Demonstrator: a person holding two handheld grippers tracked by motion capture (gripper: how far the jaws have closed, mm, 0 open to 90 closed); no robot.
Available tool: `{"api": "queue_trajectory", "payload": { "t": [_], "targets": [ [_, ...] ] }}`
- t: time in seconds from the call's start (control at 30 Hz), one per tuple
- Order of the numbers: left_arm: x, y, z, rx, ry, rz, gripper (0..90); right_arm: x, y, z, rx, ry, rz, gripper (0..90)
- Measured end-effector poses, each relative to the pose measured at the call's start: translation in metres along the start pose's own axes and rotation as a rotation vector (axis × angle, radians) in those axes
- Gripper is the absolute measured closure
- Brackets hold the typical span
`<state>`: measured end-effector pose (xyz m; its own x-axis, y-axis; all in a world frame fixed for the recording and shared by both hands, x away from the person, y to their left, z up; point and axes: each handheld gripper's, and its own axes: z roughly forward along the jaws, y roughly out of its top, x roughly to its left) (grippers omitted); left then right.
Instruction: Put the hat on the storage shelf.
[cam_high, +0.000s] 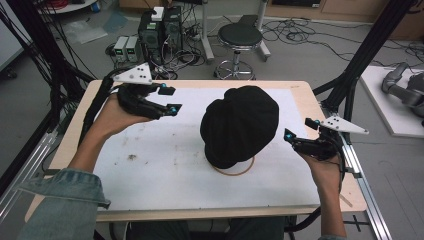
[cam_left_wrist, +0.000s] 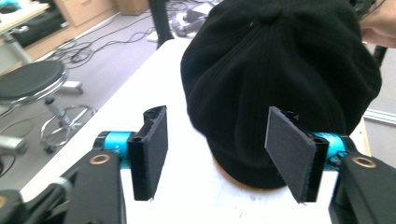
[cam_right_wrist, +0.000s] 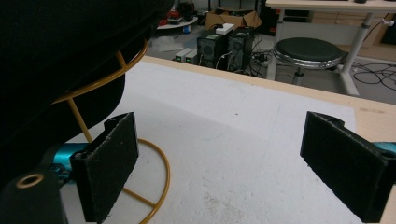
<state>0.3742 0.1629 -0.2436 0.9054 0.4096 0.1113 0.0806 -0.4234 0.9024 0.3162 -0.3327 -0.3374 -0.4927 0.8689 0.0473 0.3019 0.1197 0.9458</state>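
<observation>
Grippers flank a black ribbed knit hat (cam_high: 240, 125) perched on a gold wire stand (cam_right_wrist: 140, 186) at the centre of the white-topped table (cam_high: 165, 165): the left gripper (cam_high: 171, 100), jaws spread and empty, hangs at the upper left of the high view, the right gripper (cam_high: 299, 131), likewise wide open, sits just beside the hat's right edge. Judging by this, lifting the hat cleanly calls for closing on the soft fabric at both sides, not the wire, and raising evenly so the light stand does not tip.
</observation>
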Motion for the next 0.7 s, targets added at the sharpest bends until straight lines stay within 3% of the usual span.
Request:
{"api": "queue_trajectory", "payload": {
  "t": [0.27,0.43,0.7],
  "targets": [
    [-0.004,-0.036,-0.027,-0.012,0.119,-0.049,35.0,-0.001,-0.001,0.003,0.008,0.0,0.0,11.1],
    [-0.006,-0.051,-0.036,0.01,0.185,-0.054,32.7,-0.001,-0.001,0.004,0.01,0.003,0.003,11.1],
    [-0.007,-0.076,-0.049,-0.009,0.273,-0.105,31.0,-0.002,-0.002,0.003,0.011,0.006,0.006,11.1]
  ]
}}
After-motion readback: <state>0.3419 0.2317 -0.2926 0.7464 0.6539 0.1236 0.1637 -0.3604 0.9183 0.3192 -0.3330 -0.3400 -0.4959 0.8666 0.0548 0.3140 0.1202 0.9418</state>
